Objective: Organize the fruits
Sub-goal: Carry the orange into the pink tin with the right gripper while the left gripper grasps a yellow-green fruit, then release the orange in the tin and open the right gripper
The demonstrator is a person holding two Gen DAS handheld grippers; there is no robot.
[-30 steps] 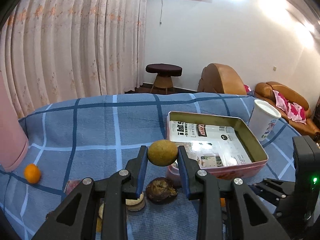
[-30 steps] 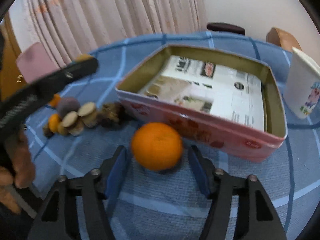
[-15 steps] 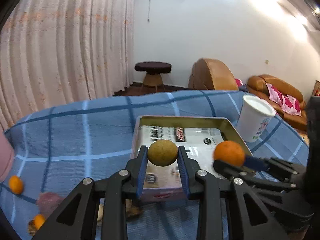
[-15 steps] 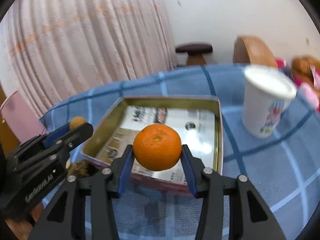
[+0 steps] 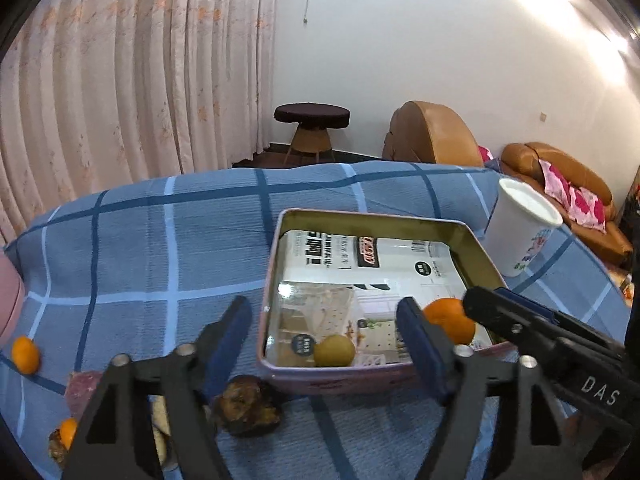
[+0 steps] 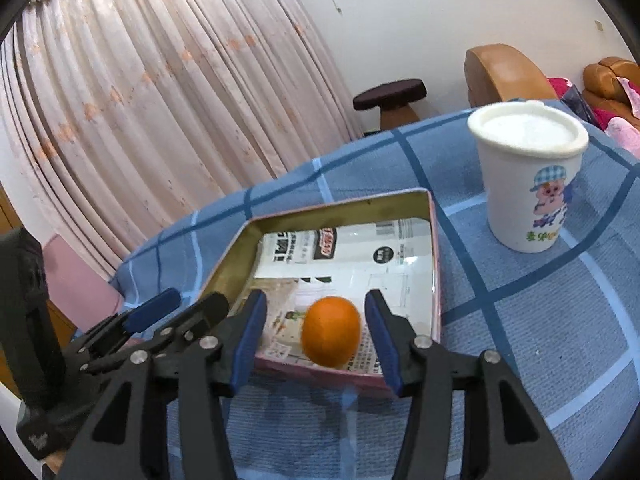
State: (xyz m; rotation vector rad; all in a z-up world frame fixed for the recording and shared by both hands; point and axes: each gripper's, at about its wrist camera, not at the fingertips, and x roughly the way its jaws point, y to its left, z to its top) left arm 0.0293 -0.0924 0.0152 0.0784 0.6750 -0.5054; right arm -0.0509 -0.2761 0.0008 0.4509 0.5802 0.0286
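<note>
Two fruits (image 5: pixel 334 350) (image 5: pixel 449 319) in one tin (image 5: pixel 276 248).

Bright indoor light blows out the white wall (image 5: pixel 460 60) at upper right in the left wrist view, glare sheens the tin's paper lining (image 6: pixel 372 264), the orange (image 6: pixel 331 332) is motion-blurred, and fisheye curvature bends the curtain (image 5: pixel 132 80) toward dark vignetted corners.

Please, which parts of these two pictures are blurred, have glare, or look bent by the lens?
Left wrist view: sharp; glare on the glossy paper lining the tin; curtain bowed by the fisheye. Right wrist view: the orange is slightly smeared by motion; the white cup leans outward from distortion.
</note>
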